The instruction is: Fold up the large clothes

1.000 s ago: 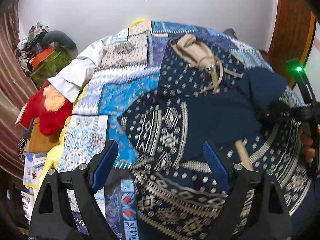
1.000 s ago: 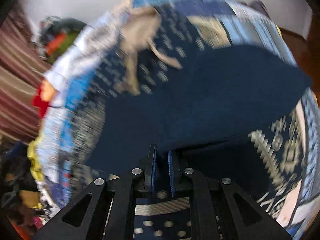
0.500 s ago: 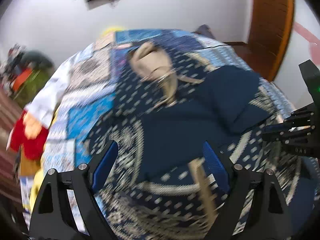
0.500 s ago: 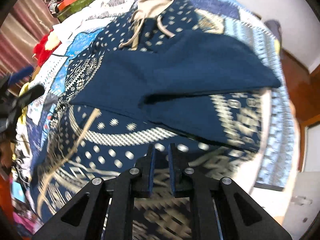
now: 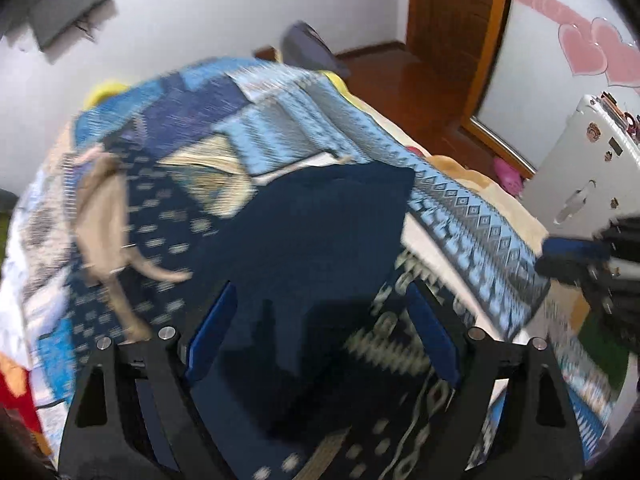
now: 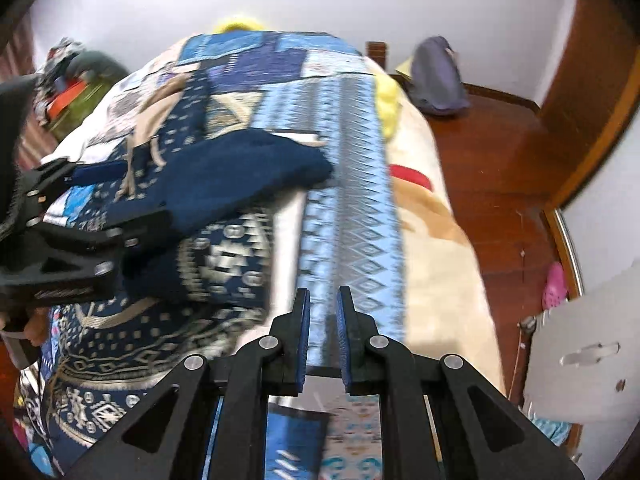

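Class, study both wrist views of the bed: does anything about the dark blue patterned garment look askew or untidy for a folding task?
Yes. The dark blue patterned garment lies rumpled, its plain navy folded-over part set crookedly across it. Its beige drawstrings trail loose over the blue patchwork bedspread.

No readable text, label, brand or number in either view. White cabinet (image 5: 588,168) carries small stickers, too blurred to read. Pink heart shapes (image 5: 596,50) on wall beside wooden door frame (image 5: 452,32), no lettering on them. Dark screen (image 5: 60,12) high on wall shows no markings. Patterned blanket (image 6: 344,184) bears ornament only, no writing
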Motion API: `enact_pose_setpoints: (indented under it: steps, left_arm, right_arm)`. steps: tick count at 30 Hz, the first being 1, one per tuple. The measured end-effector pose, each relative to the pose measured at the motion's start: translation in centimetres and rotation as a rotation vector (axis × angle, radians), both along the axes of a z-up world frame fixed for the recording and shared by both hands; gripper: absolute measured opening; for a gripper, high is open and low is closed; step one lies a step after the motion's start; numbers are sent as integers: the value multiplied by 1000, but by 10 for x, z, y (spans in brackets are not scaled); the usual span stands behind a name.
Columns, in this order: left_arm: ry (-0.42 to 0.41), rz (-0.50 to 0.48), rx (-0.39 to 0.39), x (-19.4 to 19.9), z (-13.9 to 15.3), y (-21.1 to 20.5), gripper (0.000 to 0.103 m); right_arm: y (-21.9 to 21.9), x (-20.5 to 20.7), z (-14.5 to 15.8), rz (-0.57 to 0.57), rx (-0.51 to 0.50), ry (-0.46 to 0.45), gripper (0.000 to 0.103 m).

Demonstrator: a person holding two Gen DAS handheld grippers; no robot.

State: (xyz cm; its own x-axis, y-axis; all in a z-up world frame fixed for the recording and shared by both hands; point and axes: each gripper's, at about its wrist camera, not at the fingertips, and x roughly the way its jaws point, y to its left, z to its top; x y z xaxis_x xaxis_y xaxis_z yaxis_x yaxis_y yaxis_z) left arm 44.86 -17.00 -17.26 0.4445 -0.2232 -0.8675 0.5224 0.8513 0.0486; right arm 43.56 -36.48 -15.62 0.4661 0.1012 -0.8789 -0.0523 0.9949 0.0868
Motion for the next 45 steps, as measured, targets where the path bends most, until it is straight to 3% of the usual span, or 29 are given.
enact_pose_setpoints:
  steps: [2, 5, 7, 9, 17, 21, 25, 28, 31, 34, 36, 38, 40, 42, 44, 45]
  left_arm:
    - [35, 16, 14, 16, -17, -14, 78]
    - [77, 24, 2, 29, -34, -23, 56]
    - [63, 25, -14, 28, -33, -21, 20]
    - [22, 55, -17, 26, -23, -15, 5]
    - [-210, 206, -82, -1, 66, 87, 4]
    - [-265, 301, -53, -15, 81, 152, 4]
    - [-210, 385, -26, -21, 57, 214, 4]
    - [-104, 437, -24, -29, 12, 251, 5]
    - [28, 459, -55, -40, -39, 275, 5]
    - [119, 473, -58, -53, -83, 283, 7]
    - [138, 484, -63, -60, -100, 286, 14]
    - [89, 495, -62, -70, -101, 292, 26]
    - [89, 506, -68, -74, -101, 298, 37]
    - [100, 515, -90, -77, -103, 306, 44]
    - [105, 506, -124, -81, -100, 315, 50]
    - [109, 506, -129, -83, -99, 317, 53]
  right_arm:
    - [-8, 1, -6, -11, 11, 16, 9]
    - [-8, 3, -15, -7, 14, 25, 9]
    - [-5, 6, -19, 0, 13, 25, 9]
    - [2, 10, -20, 13, 13, 20, 9]
    - [52, 36, -1, 119, 39, -52, 9]
    - [95, 46, 8, 212, 17, -86, 9]
    - [137, 58, -11, 292, -60, -49, 9]
    - [154, 66, -48, 299, -189, 23, 9]
    - [159, 55, -57, 314, -259, -48, 9]
    - [161, 48, -59, 289, -359, -62, 9]
    - [162, 46, -61, 283, -392, -63, 9]
    - [164, 45, -61, 269, -439, -66, 9]
    - [165, 44, -65, 235, -548, -79, 9]
    - [160, 40, -68, 237, -561, -77, 10]
    - [154, 38, -68, 221, -560, -80, 20]
    - [150, 38, -66, 184, -606, -102, 43]
